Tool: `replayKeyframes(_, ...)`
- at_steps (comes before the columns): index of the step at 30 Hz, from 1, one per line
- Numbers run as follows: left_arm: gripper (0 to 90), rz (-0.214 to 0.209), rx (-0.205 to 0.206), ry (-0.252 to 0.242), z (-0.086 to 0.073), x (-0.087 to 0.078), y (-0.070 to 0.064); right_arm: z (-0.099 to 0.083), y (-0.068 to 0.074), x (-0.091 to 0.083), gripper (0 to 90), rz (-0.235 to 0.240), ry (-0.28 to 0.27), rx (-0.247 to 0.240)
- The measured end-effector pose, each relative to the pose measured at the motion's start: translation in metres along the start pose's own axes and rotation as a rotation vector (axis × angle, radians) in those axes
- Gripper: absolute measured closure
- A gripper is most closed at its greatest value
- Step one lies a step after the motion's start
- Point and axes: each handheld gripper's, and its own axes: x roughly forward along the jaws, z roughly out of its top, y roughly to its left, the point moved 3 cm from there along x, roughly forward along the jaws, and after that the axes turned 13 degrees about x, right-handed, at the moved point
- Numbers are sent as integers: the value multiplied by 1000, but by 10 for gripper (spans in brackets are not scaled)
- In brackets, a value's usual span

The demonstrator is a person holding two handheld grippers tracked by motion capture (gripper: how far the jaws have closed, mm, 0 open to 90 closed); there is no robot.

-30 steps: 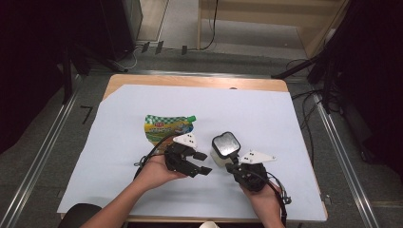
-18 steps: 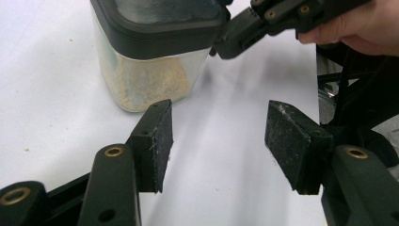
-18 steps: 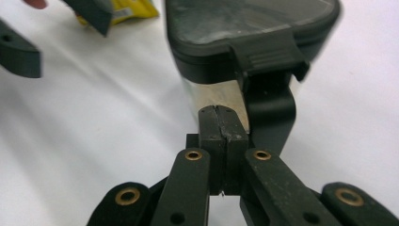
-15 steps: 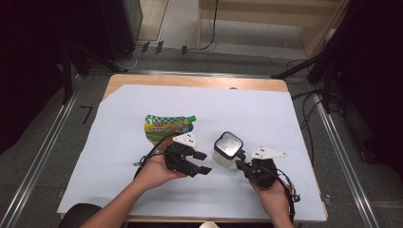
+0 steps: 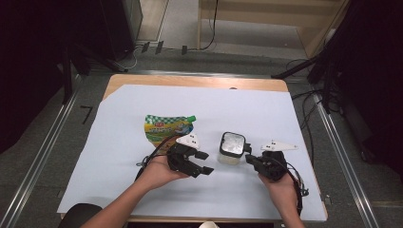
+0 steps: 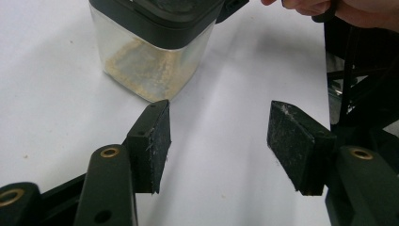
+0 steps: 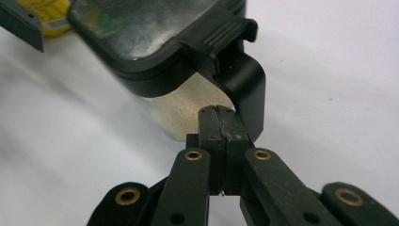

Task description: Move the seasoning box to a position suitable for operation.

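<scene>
A clear square container [image 5: 232, 147] with a black clip-on lid stands on the white sheet, a pale powder at its bottom [image 6: 150, 70]. My right gripper [image 5: 248, 160] is shut, with its tips [image 7: 219, 117] against the lid's black side latch [image 7: 242, 80]; nothing shows between the jaws. My left gripper [image 5: 203, 163] lies open to the left of the container, jaws wide [image 6: 223, 141] and empty, a short gap from it.
A green and yellow spouted pouch [image 5: 166, 128] lies flat behind the left hand. The white sheet [image 5: 285, 118] covers most of the wooden table [image 5: 199, 80]. Dark cables and floor rails run past the right edge.
The right hand and its gripper have shifted right, and the container has slid slightly right with them. The left gripper has hardly moved.
</scene>
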Motion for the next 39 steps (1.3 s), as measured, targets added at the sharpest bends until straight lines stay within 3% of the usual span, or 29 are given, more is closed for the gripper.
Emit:
replayKeyframes(7, 405, 14, 18, -24, 11, 9, 0, 8, -18, 2, 900, -26, 6, 9)
replayKeyframes(12, 334, 24, -6, -4, 17, 18, 1, 16, -34, 4, 900, -33, 5, 32)
replayKeyframes(16, 283, 45, -42, -21, 22, 22, 4, 20, -40, 11, 900, -38, 14, 33)
replayKeyframes(19, 262, 82, -44, -34, 28, 25, 6, 24, -41, 13, 900, -54, 6, 23)
replayKeyframes(25, 208, 157, -46, -19, 36, 35, 10, 29, -44, 9, 900, -42, -24, 30)
replayKeyframes(31, 187, 182, -44, -14, 41, 45, 17, 32, -43, 12, 900, -44, -30, 25)
replayKeyframes(39, 190, 215, 9, 10, 44, 55, 25, 41, -47, 20, 900, -40, -28, 19)
